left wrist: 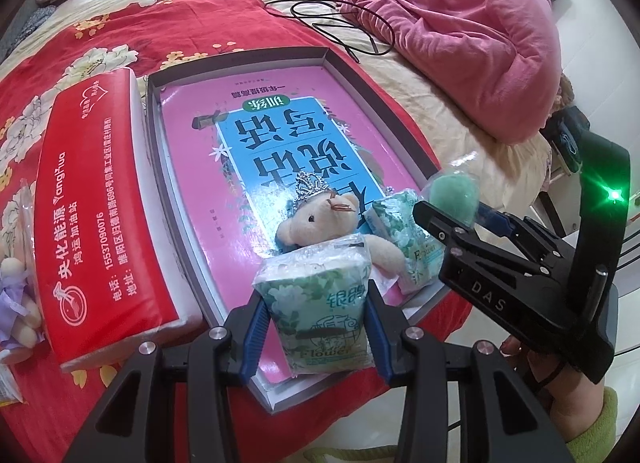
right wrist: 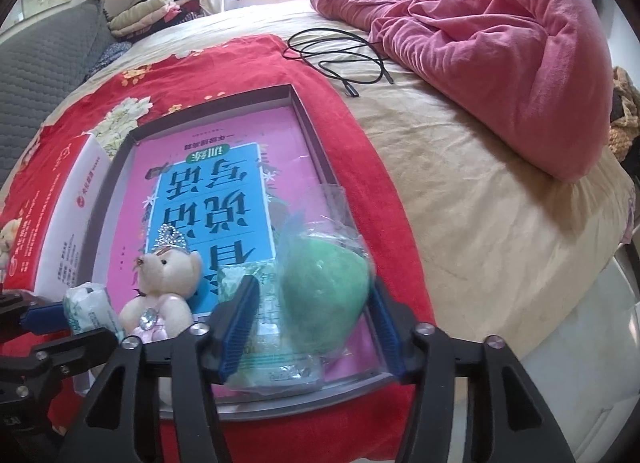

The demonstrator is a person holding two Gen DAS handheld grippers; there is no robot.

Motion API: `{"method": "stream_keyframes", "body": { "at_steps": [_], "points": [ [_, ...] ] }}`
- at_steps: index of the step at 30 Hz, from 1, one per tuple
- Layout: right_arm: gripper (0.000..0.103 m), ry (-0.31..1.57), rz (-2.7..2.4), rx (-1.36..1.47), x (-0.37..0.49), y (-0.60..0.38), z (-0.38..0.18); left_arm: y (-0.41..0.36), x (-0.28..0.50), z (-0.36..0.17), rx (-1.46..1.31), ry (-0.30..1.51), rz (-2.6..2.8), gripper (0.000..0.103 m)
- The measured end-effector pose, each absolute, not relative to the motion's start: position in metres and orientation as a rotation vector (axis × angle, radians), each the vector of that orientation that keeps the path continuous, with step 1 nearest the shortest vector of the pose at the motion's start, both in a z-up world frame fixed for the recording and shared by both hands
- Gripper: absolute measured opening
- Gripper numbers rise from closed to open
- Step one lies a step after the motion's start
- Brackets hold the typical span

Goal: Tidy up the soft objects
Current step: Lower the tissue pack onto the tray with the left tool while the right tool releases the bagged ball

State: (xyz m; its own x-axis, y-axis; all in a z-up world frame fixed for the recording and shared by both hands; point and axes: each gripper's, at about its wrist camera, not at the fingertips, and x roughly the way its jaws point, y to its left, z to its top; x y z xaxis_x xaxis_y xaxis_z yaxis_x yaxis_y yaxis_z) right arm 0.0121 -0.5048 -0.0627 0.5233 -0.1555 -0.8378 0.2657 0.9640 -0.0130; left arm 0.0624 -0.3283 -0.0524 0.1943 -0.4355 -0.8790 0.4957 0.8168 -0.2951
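Tissue pack (left wrist: 316,311) clamped in our left gripper (left wrist: 316,327) jaws over tray (left wrist: 240,59); right gripper (right wrist: 308,323) jaws apart around bagged green sponge (right wrist: 324,287), releasing it there.

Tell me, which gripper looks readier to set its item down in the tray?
Probably the right gripper: its jaws stand apart around the bagged green sponge, already low over the tray. The left gripper clamps a tissue pack.
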Motion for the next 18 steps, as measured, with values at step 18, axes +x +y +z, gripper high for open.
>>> {"method": "stream_keyframes", "body": {
  "at_steps": [18],
  "points": [
    [0.071,0.975,-0.305,0.103,-0.001,-0.515,-0.049,-0.336,0.064,-0.053,0.087,1.212,-0.652,0.052]
  ]
}}
